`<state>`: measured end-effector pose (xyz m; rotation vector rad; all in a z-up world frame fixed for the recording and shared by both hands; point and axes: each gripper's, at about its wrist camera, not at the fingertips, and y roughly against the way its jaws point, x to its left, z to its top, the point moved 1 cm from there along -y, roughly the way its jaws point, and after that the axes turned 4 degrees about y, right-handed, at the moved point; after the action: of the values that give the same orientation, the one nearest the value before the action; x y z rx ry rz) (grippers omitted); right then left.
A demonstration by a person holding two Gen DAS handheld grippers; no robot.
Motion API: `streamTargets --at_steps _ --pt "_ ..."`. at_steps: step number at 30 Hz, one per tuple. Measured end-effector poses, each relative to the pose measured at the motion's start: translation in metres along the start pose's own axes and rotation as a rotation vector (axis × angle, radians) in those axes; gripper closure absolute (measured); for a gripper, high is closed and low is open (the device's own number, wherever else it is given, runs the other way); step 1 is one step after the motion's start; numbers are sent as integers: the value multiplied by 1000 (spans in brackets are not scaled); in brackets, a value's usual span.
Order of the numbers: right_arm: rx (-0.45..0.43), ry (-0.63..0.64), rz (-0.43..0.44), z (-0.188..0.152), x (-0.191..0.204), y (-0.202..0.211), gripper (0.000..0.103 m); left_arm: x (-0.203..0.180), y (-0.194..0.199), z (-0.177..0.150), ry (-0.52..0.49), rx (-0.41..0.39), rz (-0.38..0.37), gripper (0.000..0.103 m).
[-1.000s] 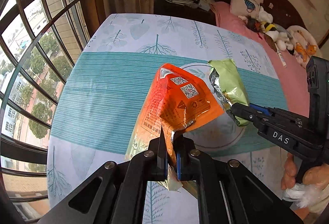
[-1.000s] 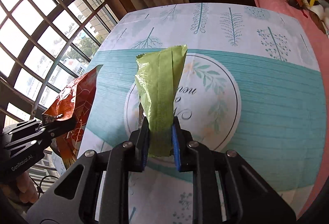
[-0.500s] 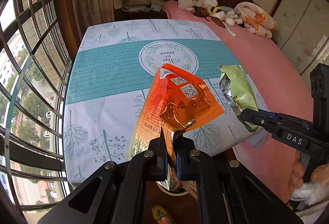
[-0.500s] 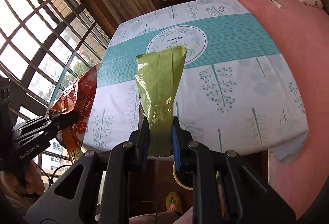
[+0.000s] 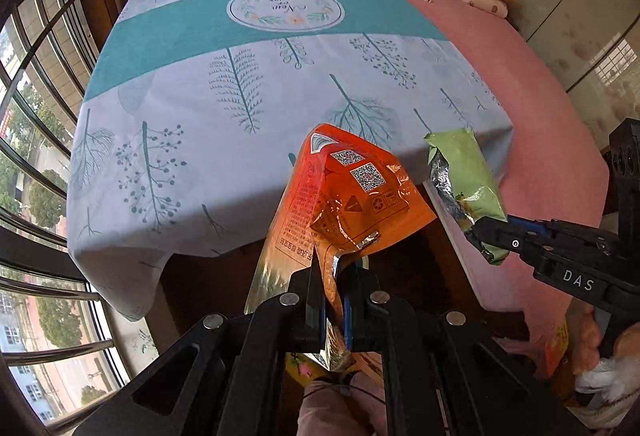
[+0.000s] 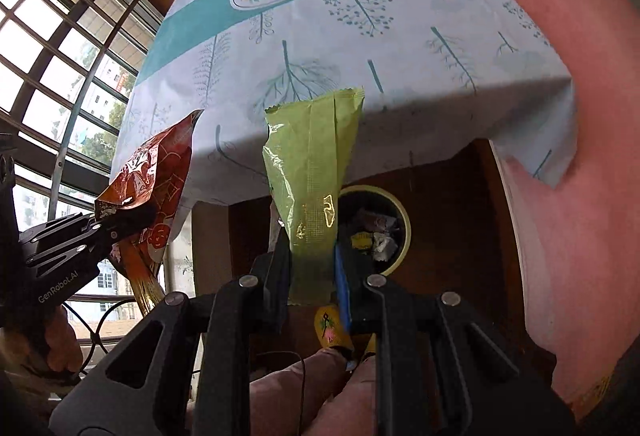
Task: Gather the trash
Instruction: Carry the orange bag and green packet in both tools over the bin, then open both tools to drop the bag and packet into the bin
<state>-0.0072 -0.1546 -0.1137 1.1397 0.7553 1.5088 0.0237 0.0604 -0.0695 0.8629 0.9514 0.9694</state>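
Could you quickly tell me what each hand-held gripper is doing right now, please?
Left hand-held gripper: closed on the orange wrapper.
Right hand-held gripper: closed on the green wrapper.

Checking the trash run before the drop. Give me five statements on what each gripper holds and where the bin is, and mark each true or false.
1. The left gripper has its jaws shut on the orange wrapper. True.
2. The right gripper is empty. False: its jaws are shut on the green wrapper.
3. The trash bin stands on the tablecloth. False: it sits on the floor, below the table's edge.
4. The bin already has crumpled trash in it. True.
5. Both wrappers lie on the table. False: both are held in the air at the table's near edge.
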Motion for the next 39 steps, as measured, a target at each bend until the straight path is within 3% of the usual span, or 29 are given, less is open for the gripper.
streamTargets --at_steps 9,17,23,31,34,35,36,39 --pt "177 -72 2 -74 -55 -138 87 -1 -142 -62 74 155 28 98" --pt "212 -51 -18 -106 -86 -249 86 6 -261 -92 82 186 52 98" --pt "226 -40 -39 -118 -105 -310 86 13 -318 -96 67 159 80 96" --pt "234 -18 -52 -126 -110 -347 86 23 -358 -86 47 151 115 85" --pt "223 -13 -46 -118 -111 -356 84 27 -364 -86 35 151 123 65" --pt "218 -11 -49 -117 -111 -359 83 28 -364 -85 33 145 122 52" --pt "214 -8 -54 -116 -112 -360 80 29 -363 -85 32 140 124 40" --pt "203 -18 -55 -110 -115 -360 68 35 -366 -85 30 131 132 22"
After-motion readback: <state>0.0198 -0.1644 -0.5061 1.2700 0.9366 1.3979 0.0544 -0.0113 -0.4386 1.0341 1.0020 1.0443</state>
